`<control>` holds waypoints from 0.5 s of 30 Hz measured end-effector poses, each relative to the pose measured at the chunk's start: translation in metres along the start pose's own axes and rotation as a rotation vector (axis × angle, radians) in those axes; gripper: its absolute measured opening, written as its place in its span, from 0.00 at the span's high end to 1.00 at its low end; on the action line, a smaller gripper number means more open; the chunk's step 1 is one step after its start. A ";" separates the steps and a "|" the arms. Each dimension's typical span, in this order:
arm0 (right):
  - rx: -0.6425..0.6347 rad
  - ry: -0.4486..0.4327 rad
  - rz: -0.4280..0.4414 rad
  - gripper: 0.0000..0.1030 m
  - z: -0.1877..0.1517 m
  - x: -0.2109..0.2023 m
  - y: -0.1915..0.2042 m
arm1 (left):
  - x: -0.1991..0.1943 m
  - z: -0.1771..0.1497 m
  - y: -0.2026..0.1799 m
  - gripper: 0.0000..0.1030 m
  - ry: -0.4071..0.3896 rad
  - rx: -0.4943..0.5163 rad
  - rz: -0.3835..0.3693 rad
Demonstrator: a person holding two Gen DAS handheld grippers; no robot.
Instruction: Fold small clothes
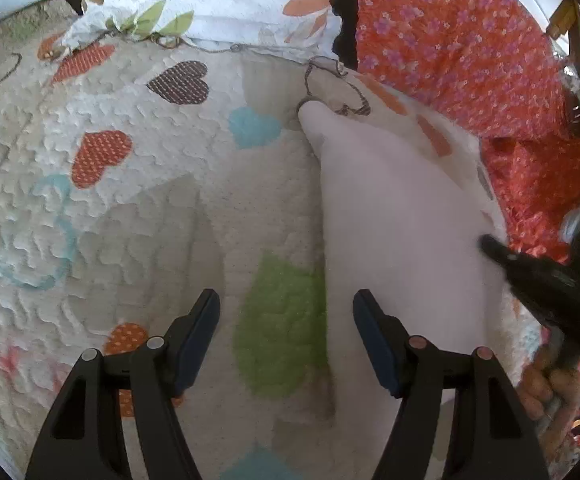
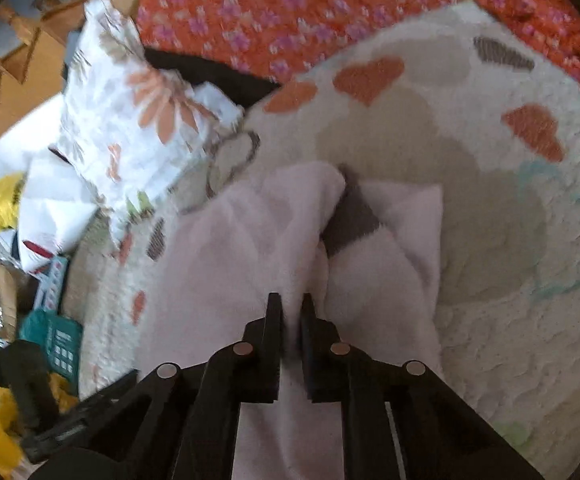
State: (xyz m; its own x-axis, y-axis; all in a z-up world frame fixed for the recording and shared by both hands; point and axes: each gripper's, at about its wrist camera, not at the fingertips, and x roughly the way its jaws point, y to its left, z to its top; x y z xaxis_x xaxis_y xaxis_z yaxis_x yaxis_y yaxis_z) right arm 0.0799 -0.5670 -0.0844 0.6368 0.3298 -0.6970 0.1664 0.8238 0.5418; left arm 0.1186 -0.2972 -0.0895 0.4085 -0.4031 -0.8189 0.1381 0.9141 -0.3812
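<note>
Right tongs [image 2: 290, 308] are pinching a bunched fold of the white cloth [image 2: 250, 248], fingers nearly pressed together with fabric squeezed between them. Left tongs [image 1: 286, 320] are spread wide and holding nothing, hovering over the quilt [image 1: 130, 200] with the cloth lying just off their right finger.

Progress-wise I'd say it's early to middle. The cloth is draping forward from the right tongs in a long strip, and one flap looks like it's lying over itself with a dark gap showing ahead of the fingertips. No neat finished square yet, so lining up edges, the last fold and flattening are all looking undone.

Around it: a flowered pillow [image 1: 218, 4] is sitting far ahead of the left tongs, and an orange flowered sheet [image 1: 449, 48] is piling up ahead and to their right, near the cloth's far side. That sheet is the thing I'd worry about snagging. The stretch of quilt under the left tongs is looking free for laying the cloth out.
</note>
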 end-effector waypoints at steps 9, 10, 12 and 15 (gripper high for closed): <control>0.018 -0.068 -0.145 0.92 -0.005 -0.046 -0.025 | 0.020 -0.012 -0.038 0.31 0.029 0.135 0.022; 0.020 -0.035 -0.167 0.91 -0.005 -0.039 -0.029 | 0.024 -0.014 -0.042 0.31 0.036 0.168 0.060; 0.028 0.012 -0.193 0.88 -0.008 -0.027 -0.037 | 0.026 -0.016 -0.048 0.29 0.037 0.207 0.100; -0.016 -0.014 -0.236 0.86 -0.007 -0.033 -0.029 | 0.023 -0.016 -0.050 0.28 0.033 0.230 0.126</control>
State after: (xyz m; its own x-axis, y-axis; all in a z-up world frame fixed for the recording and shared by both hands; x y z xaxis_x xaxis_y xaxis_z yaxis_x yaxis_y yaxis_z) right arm 0.0491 -0.5989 -0.0802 0.5923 0.1204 -0.7967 0.3004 0.8845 0.3570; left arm 0.1064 -0.3529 -0.0965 0.4066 -0.2828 -0.8687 0.2906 0.9415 -0.1705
